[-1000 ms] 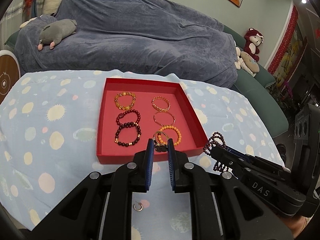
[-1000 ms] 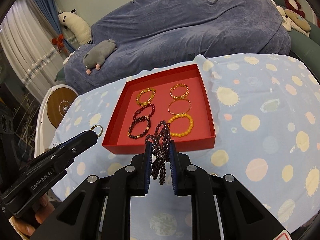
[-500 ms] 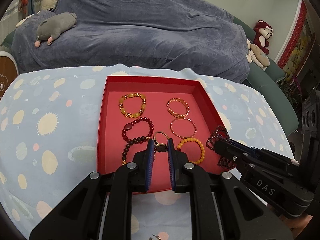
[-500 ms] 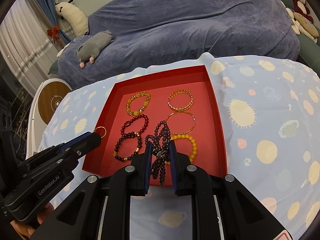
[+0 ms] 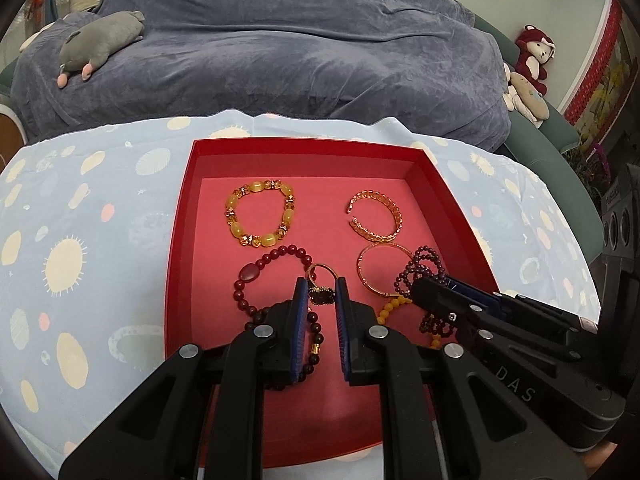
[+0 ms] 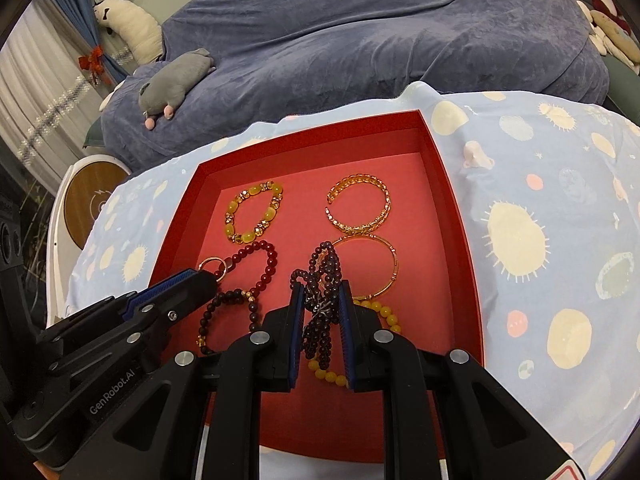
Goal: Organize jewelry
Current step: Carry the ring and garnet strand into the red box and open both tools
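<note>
Low in the frame over the red tray (image 5: 176, 264), the left gripper (image 5: 320, 292) pinches a gold ring with a dark stone (image 5: 320, 294) while the right gripper (image 6: 320, 300) clamps a bunched purple bead strand (image 6: 322, 280), above the bracelets lying in the tray's middle.

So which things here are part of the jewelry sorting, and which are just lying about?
Part of the job:
- red tray
- bracelets laid in it, e.g. yellow bead bracelet
- ring in left gripper
- purple bead strand in right gripper

Lying about:
- grey plush
- red plush
- covered sofa
</note>
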Motion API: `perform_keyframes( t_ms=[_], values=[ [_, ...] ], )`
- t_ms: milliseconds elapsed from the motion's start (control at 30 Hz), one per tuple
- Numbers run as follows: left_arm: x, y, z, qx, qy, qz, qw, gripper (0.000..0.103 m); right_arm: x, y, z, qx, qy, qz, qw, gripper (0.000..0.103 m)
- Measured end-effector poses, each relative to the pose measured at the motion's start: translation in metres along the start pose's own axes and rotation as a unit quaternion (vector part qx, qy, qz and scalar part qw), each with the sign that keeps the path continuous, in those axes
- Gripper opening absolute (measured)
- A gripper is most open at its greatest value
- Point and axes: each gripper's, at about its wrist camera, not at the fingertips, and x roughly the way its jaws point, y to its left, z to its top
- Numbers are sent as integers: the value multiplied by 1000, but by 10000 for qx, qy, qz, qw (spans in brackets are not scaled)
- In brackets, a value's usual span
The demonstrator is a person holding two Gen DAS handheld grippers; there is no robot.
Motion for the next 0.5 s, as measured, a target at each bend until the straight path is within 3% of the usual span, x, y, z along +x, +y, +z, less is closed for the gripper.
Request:
perform_keyframes(
  t_ms=[133,200,233,300,500],
  values=[
    [6,-1,1,-25,21,102,9999,16,1,-3,3,76,-58,-115,9999,22],
    [3,0,0,-68,-66,227,9997,41,-4,-5,4,116,-104,-146,9998,28],
    [1,2,0,-114,-118,310,9994,43,-6,-6,4,130,-137,-151,9997,32],
    [-3,5,0,-183,-128,247,9994,43,-13,-7,3,134,-209,-151,9996,36],
    [-22,7,-8,-277,-196,195,9992,43,-34,-3,-9,67,-276,-127,9995,37]
  ],
)
